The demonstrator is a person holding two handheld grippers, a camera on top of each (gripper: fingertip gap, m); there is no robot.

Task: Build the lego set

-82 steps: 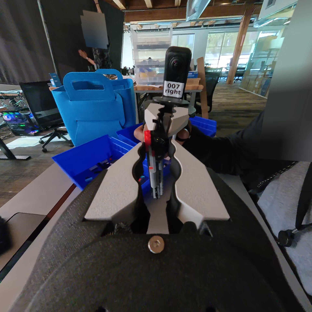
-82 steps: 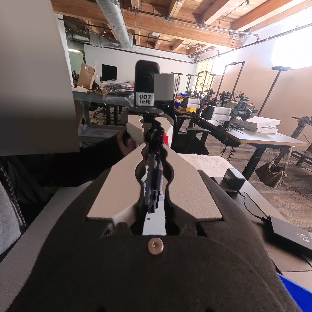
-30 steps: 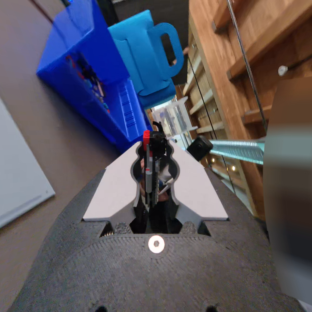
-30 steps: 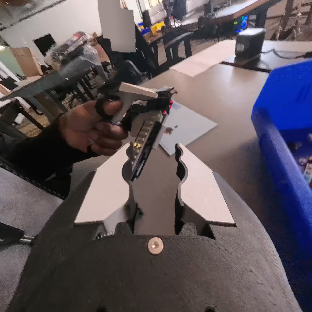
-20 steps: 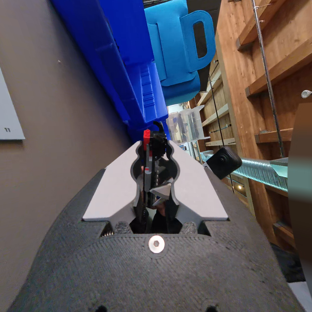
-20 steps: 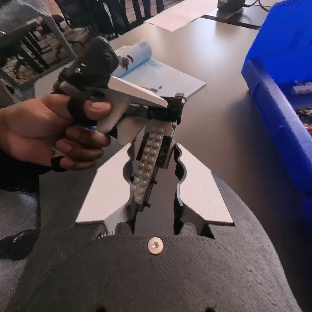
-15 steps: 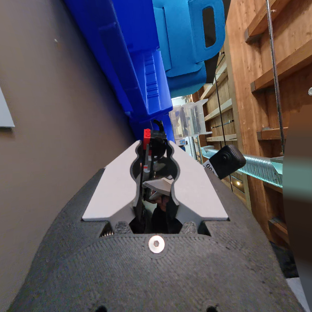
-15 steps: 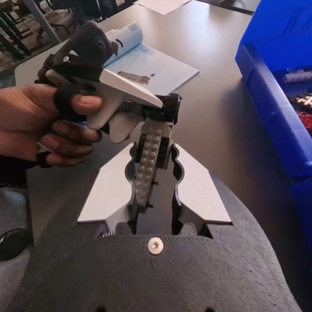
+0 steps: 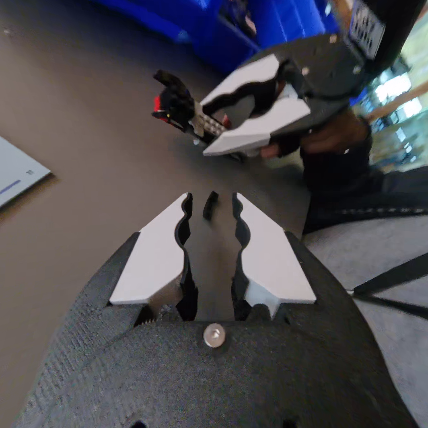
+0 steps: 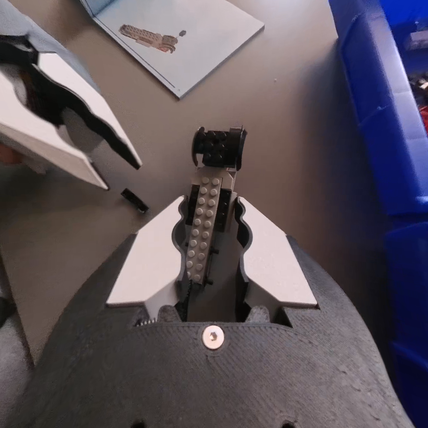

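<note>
- Brown-grey tabletop (image 9: pixel 92 115) fills both views, with blue bins (image 10: pixel 379 115) along the right edge of the right wrist view and across the top of the left wrist view.
- An open instruction booklet (image 10: pixel 185 44) lies at the upper centre of the right wrist view; its corner shows at the left edge of the left wrist view.
- At the centre of its own view, the right gripper (image 10: pixel 209 199) has its jaws closed against the sides of the lego build (image 10: pixel 203 220), a long grey studded plate with a black block at the far end.
- Seen from the left wrist view, that build juts from the right gripper in the upper middle, with a red part beside the black end.
- Low in its own view, the left gripper (image 9: pixel 212 196) has its jaws apart and empty.
- A small black lego piece (image 9: pixel 210 205) lies on the table, framed between the left gripper's fingertips and just beyond them.
- A person's hand (image 9: pixel 324 139) grips the right gripper's handle at the right of the left wrist view.
</note>
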